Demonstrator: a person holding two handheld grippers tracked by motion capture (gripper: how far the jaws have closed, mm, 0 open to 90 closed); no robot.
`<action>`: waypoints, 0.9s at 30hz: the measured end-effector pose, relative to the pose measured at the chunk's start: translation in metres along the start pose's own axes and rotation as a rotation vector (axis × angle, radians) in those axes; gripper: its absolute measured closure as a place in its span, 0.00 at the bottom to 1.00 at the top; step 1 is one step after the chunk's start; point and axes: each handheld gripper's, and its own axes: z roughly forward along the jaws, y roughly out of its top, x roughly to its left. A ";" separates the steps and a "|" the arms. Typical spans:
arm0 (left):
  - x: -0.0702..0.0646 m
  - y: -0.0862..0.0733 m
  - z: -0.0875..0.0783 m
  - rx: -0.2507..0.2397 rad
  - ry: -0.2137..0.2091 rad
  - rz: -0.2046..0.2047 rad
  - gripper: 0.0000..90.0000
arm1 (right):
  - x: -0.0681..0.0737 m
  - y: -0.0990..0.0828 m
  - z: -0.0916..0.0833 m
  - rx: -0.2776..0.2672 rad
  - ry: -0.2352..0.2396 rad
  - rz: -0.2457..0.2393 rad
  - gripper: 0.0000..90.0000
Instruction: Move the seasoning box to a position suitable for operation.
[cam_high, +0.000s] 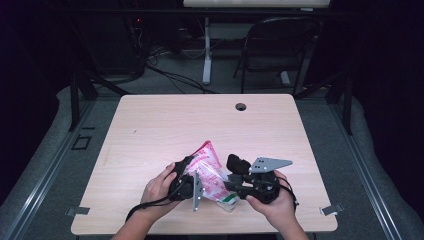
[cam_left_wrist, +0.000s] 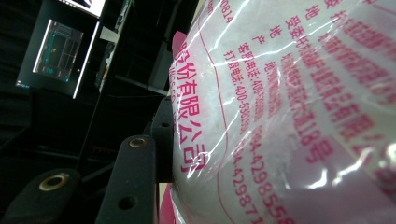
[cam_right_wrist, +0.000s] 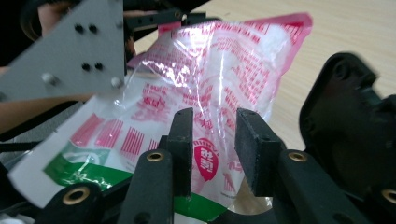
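Holding bag (cam_high: 210, 172) of white powder | left gripper (cam_high: 186, 182) | table (cam_high: 150, 130)

Light: I see the worktop (cam_high: 150, 130) evenly lit from above, the room around it dark.
Glare: white streaks on the plastic bag (cam_left_wrist: 289, 112).
Blur: bag print soft up close; edges dim.

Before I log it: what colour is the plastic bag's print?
Pink-red print on the clear plastic bag, green bottom band; right gripper view.
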 end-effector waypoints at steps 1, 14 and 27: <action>0.000 0.000 0.000 0.003 0.000 0.004 0.68 | 0.001 -0.001 0.003 0.008 0.002 0.004 0.75; -0.001 0.002 0.001 -0.001 -0.006 0.007 0.68 | 0.000 -0.003 0.019 0.076 -0.037 0.004 0.92; -0.003 0.002 0.000 0.001 0.012 0.040 0.68 | 0.001 -0.001 0.021 0.114 -0.054 -0.010 1.00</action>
